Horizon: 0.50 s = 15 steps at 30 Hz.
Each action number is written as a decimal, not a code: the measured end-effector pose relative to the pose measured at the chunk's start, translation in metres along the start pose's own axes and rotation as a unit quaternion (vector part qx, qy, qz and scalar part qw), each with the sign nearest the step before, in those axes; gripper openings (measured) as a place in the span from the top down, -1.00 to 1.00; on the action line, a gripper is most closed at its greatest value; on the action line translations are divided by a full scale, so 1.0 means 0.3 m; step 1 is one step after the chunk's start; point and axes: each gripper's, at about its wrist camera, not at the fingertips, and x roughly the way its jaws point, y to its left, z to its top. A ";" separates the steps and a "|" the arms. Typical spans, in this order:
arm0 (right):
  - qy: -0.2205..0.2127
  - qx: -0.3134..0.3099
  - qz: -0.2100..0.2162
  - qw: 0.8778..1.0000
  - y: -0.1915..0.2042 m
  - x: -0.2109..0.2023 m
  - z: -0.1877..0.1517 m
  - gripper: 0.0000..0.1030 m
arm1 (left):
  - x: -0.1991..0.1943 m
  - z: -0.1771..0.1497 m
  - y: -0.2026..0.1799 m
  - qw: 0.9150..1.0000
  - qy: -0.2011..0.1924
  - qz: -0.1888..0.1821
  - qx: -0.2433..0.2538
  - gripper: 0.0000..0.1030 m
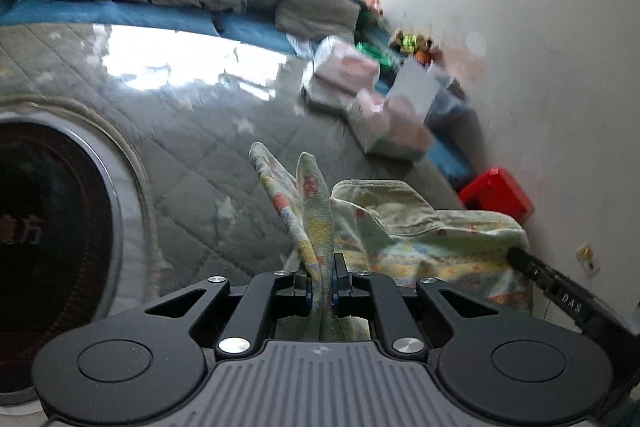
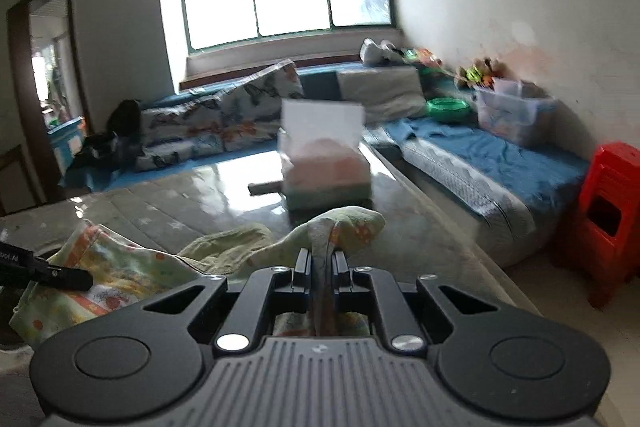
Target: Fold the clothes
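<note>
A pale green printed garment [image 1: 404, 227] with orange and yellow patches hangs between my two grippers above a grey quilted table [image 1: 192, 131]. My left gripper [image 1: 321, 281] is shut on one edge of it, with two folds of cloth sticking up past the jaws. My right gripper [image 2: 323, 267] is shut on another edge of the same garment [image 2: 120, 267], which bunches over the jaws. The right gripper's finger [image 1: 548, 275] shows at the right of the left wrist view. The left gripper's finger [image 2: 60, 275] shows at the left of the right wrist view.
A stack of folded pink and white clothes [image 2: 326, 167] lies further back on the table. A round dark hotplate [image 1: 48, 235] is set in the table at left. A red plastic stool [image 2: 608, 215] stands at right by the wall. Blue-covered benches with cushions [image 2: 492, 163] run behind.
</note>
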 end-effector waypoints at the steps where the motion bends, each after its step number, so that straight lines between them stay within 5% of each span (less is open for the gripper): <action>1: 0.009 0.001 -0.005 1.000 -0.010 0.016 -0.012 0.83 | 0.018 -0.009 0.004 1.000 0.007 0.007 0.004 0.81; 10: 0.031 -0.003 -0.034 0.999 -0.035 0.068 -0.037 0.51 | 0.028 -0.043 0.041 0.997 0.012 0.069 0.036 0.15; 15: 0.054 -0.018 -0.001 0.998 0.034 0.131 -0.032 0.37 | 0.001 -0.033 0.038 0.996 -0.006 0.072 0.043 0.11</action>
